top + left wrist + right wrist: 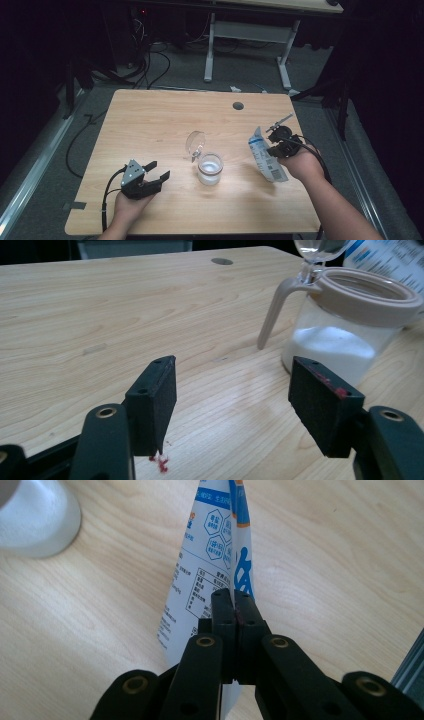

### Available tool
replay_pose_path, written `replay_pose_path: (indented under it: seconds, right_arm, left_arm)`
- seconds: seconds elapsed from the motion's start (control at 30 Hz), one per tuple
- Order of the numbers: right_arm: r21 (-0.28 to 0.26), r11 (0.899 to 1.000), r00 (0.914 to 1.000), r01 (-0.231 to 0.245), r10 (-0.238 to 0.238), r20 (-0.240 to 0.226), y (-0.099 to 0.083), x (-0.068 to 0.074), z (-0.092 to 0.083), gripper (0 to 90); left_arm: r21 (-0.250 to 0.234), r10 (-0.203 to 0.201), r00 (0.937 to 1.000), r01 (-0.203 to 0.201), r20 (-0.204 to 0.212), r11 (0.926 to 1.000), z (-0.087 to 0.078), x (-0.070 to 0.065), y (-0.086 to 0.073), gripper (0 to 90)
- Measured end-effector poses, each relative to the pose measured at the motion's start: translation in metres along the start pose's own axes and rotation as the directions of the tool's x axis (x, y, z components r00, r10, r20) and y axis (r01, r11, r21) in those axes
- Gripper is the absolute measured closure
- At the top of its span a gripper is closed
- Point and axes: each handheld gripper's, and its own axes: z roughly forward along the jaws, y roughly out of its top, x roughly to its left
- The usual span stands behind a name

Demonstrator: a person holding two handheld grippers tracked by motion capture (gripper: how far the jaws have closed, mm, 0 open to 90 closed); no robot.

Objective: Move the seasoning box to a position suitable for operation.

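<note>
A: What does the right gripper (234, 597) have?

B: Its jaws are pressed together on a white and blue packet (265, 159), pinching the thin packet near one edge. It is held above the desk (150, 125), to the right of the jar (209, 169).

A: And the jar?

B: Mid-desk, lid flipped up, white powder inside.

A: The left gripper (240, 400)?

B: Jaws wide apart, holding nothing, near the jar's left side.
</note>
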Motion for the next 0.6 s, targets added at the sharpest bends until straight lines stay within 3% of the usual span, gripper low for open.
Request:
replay_pose_path:
  seconds: [0.1, 0.3, 0.37, 0.6]
  right_arm:
    - [-0.072, 0.997, 0.9997, -0.023, 0.023, 0.008, -0.006, -0.002, -0.008, 90.0]
    - [-0.187, 0.982, 0.9981, -0.04, 0.048, 0.038, -0.017, 0.0, -0.017, 90.0]
    - [-0.235, 0.971, 0.9976, -0.052, 0.062, 0.033, -0.021, 0.001, -0.017, 90.0]
    - [-0.323, 0.943, 0.9957, -0.084, 0.092, 0.008, -0.034, 0.006, -0.011, 90.0]
  left_arm:
    - [0.013, 0.006, 1.0, -0.006, -0.005, 0.9999, 0.0, 0.0, 0.0, 36.3]
    - [0.023, 0.013, 0.9999, -0.013, 0.002, 0.9996, 0.002, 0.003, -0.002, 39.5]
    - [0.029, 0.01, 0.9999, -0.01, 0.001, 0.9995, 0.002, 0.004, -0.003, 39.5]
    - [0.033, 0.003, 1.0, -0.003, 0.004, 0.9995, 0.003, 0.006, -0.003, 38.6]
